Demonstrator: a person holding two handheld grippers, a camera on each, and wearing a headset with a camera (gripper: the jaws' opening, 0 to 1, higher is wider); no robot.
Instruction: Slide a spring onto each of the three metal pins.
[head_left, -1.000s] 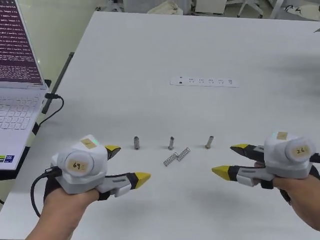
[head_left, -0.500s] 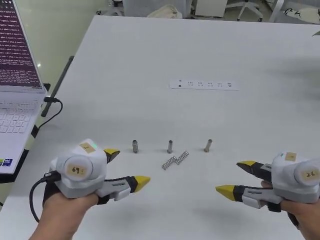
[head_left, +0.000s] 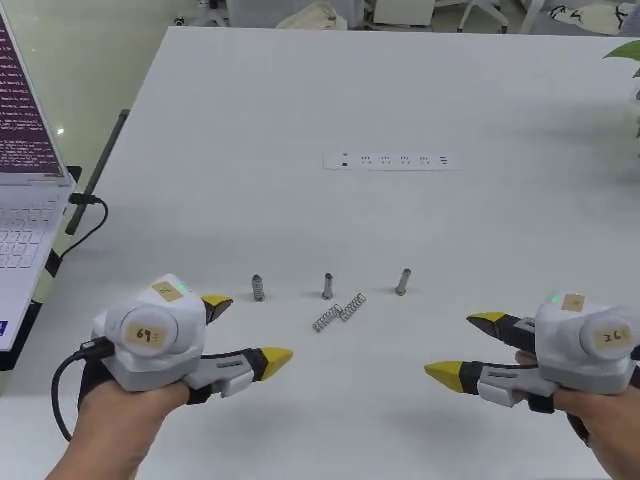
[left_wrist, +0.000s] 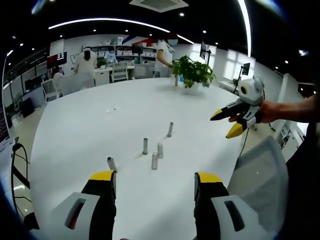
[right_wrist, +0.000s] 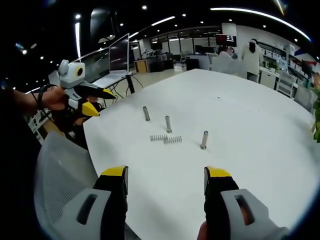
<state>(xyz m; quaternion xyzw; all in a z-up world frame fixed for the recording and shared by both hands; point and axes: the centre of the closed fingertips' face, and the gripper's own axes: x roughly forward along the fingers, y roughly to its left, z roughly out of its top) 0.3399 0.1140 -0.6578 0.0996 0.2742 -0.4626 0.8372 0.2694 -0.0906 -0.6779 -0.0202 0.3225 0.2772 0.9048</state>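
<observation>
Pins (head_left: 327, 286) stood upright in a row of three on the table (head_left: 420, 90), towards its near edge and well apart from one another. The left pin (head_left: 258, 288) looked thicker and ribbed compared with the right pin (head_left: 403, 282). Whether it carried a spring could not be told.

Two springs (head_left: 326, 320) lay flat on the table just in front of the middle pin (right_wrist: 168, 123), close together and roughly in line. Whether they touched could not be told.

The left gripper (head_left: 249, 328) was held above the table, left of the row and nearer the person than the pins. Its jaws were spread and empty, with the tips pointing right. The right gripper (head_left: 462, 345) was held opposite it, right of the row. Its jaws were likewise spread and empty, with the tips pointing left. Neither gripper touched a pin or a spring.

A strip (head_left: 392, 161) lay beyond the pins, and a laptop (head_left: 20, 150) sat at the left edge.
</observation>
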